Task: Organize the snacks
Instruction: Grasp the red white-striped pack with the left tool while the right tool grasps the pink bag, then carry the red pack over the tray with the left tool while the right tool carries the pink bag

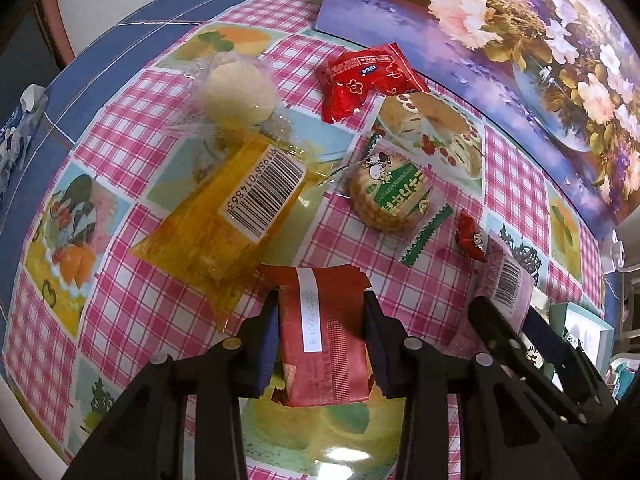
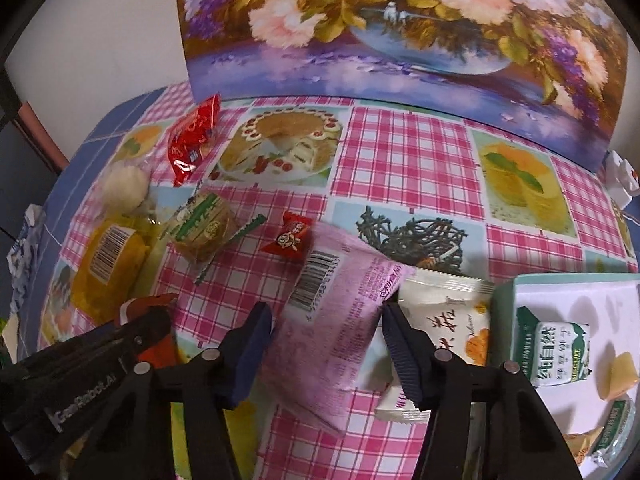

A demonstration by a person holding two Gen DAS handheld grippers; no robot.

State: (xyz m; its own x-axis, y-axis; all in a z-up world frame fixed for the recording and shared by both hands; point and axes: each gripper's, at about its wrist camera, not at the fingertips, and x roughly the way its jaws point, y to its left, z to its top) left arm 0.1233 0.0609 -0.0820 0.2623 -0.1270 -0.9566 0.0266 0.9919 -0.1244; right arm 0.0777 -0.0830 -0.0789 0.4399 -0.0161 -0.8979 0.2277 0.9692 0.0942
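Note:
My left gripper (image 1: 320,320) is shut on a dark red snack packet (image 1: 324,344), held just above the table. My right gripper (image 2: 328,332) is shut on a pink packet with a barcode (image 2: 340,312), also seen in the left wrist view (image 1: 502,284). Loose on the checked tablecloth (image 2: 400,152) lie a yellow packet (image 1: 228,216), a round white cake (image 1: 240,92), a green-labelled biscuit (image 1: 390,192), a red packet (image 1: 364,76) and a small red candy (image 2: 290,238). A white packet (image 2: 444,320) lies under my right gripper. A teal box (image 2: 504,300) at the right holds several snacks.
A flower painting (image 2: 400,40) leans against the wall along the table's far edge. The table's blue border (image 1: 60,120) and edge run at the left. A white plug (image 2: 622,176) sits at the far right.

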